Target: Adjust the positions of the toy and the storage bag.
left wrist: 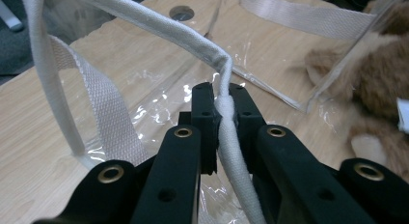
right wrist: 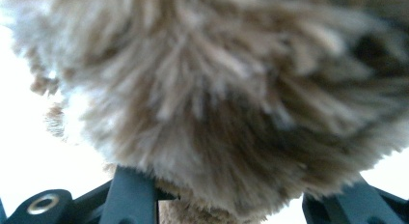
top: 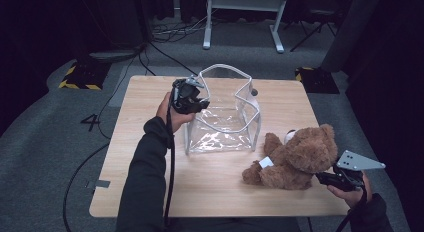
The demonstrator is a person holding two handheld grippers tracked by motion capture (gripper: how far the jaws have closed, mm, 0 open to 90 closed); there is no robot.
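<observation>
A clear plastic bag (top: 225, 127) with white fabric trim stands open on the wooden table (top: 150, 192). My left gripper (top: 202, 104) is at its left rim. In the left gripper view the gripper (left wrist: 224, 96) is shut on the white trim (left wrist: 159, 28), which runs between its pads. A brown teddy bear (top: 295, 159) lies on the table to the right of the bag, a white tag on its side. My right gripper (top: 325, 178) is at the bear's head, shut on it. In the right gripper view the brown fur (right wrist: 217, 98) bulges between the two jaws.
The bear (left wrist: 381, 74) shows through the bag's clear wall in the left gripper view. A round hole (left wrist: 182, 13) sits in the tabletop beyond the bag. On the floor behind are cables, a white desk frame (top: 242, 22) and yellow-black striped bases (top: 80, 77).
</observation>
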